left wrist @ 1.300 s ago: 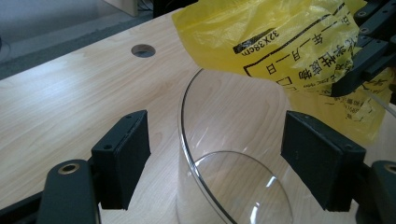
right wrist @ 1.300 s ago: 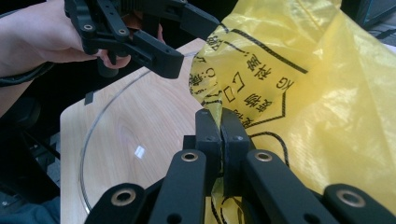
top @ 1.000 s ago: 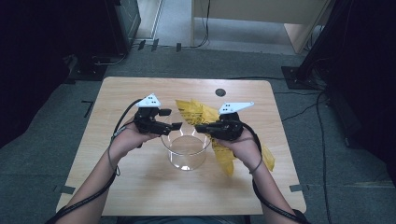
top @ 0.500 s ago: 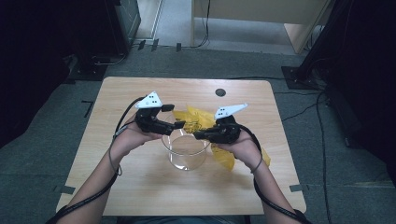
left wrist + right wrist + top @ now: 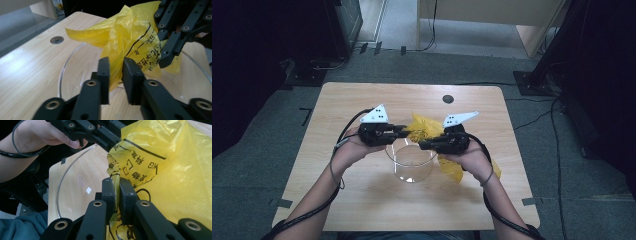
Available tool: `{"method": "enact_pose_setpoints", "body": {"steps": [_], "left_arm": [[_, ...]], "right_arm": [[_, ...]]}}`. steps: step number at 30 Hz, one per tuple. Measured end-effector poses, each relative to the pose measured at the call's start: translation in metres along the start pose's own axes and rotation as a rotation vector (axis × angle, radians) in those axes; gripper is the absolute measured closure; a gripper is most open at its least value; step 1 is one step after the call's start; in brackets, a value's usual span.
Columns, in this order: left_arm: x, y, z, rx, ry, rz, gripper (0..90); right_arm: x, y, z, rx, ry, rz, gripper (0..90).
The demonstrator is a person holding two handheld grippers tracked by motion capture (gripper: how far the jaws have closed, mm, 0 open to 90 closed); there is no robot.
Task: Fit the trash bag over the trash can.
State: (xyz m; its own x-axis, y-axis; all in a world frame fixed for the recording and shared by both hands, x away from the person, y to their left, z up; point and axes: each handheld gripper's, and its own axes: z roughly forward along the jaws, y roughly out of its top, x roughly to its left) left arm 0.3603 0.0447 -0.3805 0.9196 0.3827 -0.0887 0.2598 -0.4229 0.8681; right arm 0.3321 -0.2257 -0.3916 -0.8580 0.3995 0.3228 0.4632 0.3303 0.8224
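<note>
The yellow bag (image 5: 428, 131) hangs over the glass bowl (image 5: 411, 161) at mid-table (image 5: 337, 105), held between both grippers. The right gripper (image 5: 117, 185) pinches a printed fold tight. The left gripper (image 5: 116, 65) — jaws just closing, a narrow gap left — has bag film between them; whether they press it, I cannot tell.

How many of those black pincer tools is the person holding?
2. The left gripper sits over the glass bowl's left rim; the right gripper over its right. Both are pinching the yellow plastic bag.
</note>
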Motion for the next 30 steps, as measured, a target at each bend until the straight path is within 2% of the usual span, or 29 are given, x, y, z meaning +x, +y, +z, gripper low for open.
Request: {"method": "enact_pose_setpoints", "body": {"steps": [1, 3, 4, 5, 9, 11, 13, 15, 16, 22, 27, 30], "left_arm": [[0.001, 0.000, 0.001, 0.012, -0.005, -0.026, 80.1], [0.001, 0.000, 0.002, 0.044, -0.015, -0.046, 86.2], [0.001, -0.001, 0.002, 0.054, -0.025, -0.056, 89.0], [0.002, -0.001, 0.002, 0.068, -0.038, -0.068, 89.0], [0.002, -0.005, 0.004, 0.099, -0.052, -0.072, 89.4], [0.003, -0.006, 0.004, 0.102, -0.054, -0.079, 89.4], [0.003, -0.008, 0.005, 0.108, -0.055, -0.083, 89.3], [0.003, -0.009, 0.005, 0.109, -0.057, -0.083, 88.9], [0.004, -0.009, 0.004, 0.109, -0.056, -0.083, 88.9], [0.006, -0.011, 0.004, 0.114, -0.063, -0.102, 88.9], [0.006, -0.013, 0.005, 0.123, -0.063, -0.111, 88.9], [0.007, -0.014, 0.005, 0.123, -0.063, -0.118, 88.9]], "right_arm": [[0.000, 0.000, 0.000, -0.001, 0.000, -0.002, 84.5], [0.000, 0.000, 0.000, -0.002, -0.001, -0.004, 83.0], [0.000, 0.001, -0.002, -0.006, -0.003, -0.005, 78.8], [0.000, 0.001, -0.002, -0.006, -0.003, -0.005, 78.8], [-0.002, 0.002, -0.012, -0.053, -0.023, -0.002, 68.7], [-0.003, 0.003, -0.020, -0.086, -0.053, -0.014, 64.6], [-0.005, 0.003, -0.025, -0.105, -0.065, -0.006, 60.6], [-0.011, 0.000, -0.035, -0.139, -0.108, 0.005, 55.4], [-0.011, 0.000, -0.035, -0.139, -0.108, 0.005, 55.4], [-0.024, -0.010, -0.051, -0.188, -0.179, 0.024, 42.8], [-0.034, -0.022, -0.063, -0.203, -0.191, 0.037, 33.5], [-0.039, -0.028, -0.068, -0.216, -0.183, 0.076, 28.9]]}}
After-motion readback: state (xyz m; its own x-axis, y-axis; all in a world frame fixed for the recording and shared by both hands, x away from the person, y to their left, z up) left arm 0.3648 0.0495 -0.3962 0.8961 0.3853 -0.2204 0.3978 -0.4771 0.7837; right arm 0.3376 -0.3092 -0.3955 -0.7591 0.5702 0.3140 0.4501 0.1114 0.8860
